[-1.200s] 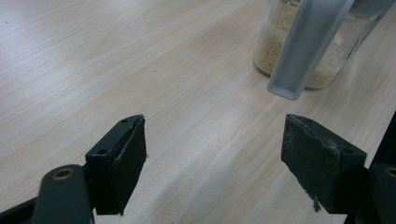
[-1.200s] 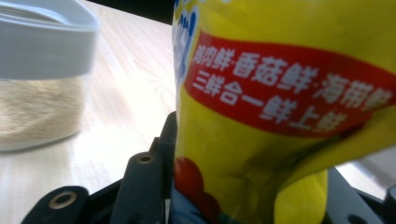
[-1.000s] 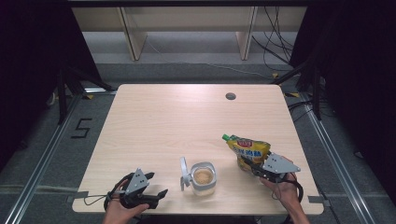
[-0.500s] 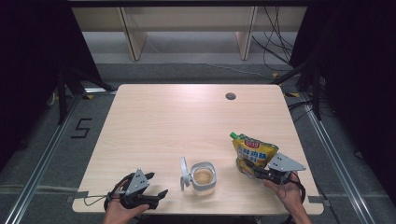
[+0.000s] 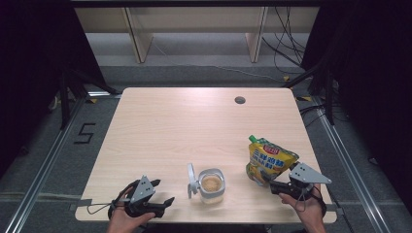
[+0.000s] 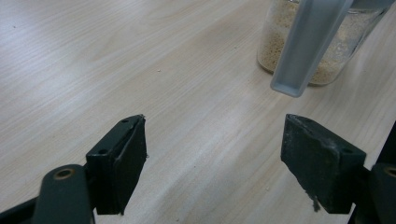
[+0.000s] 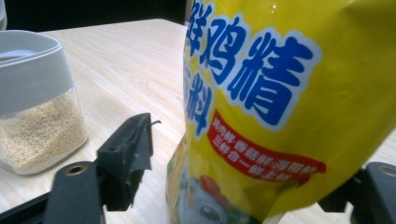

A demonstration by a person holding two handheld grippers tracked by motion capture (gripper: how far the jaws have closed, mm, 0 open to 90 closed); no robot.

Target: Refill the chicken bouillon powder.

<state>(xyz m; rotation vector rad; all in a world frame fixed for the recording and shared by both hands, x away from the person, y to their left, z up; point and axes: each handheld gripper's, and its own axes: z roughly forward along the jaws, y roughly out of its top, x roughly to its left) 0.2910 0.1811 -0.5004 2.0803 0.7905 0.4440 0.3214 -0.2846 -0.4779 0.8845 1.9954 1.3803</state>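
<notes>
A glossy yellow stand-up pouch [image 5: 268, 162] with a green screw cap at its top corner, blue characters and a red band on its face, stands upright near the right front edge of the table, leaning slightly. Just to its left, at the near middle, sits a small clear square jar [image 5: 212, 184] partly filled with pale tan granules. The jar's grey flip lid [image 5: 192, 178] is swung open and stands up on its left side.

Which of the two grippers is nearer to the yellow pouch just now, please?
The right. The right gripper sits at the base of the yellow pouch, its open jaws on either side. The left gripper lies beyond the jar, near the table's other front corner.
</notes>
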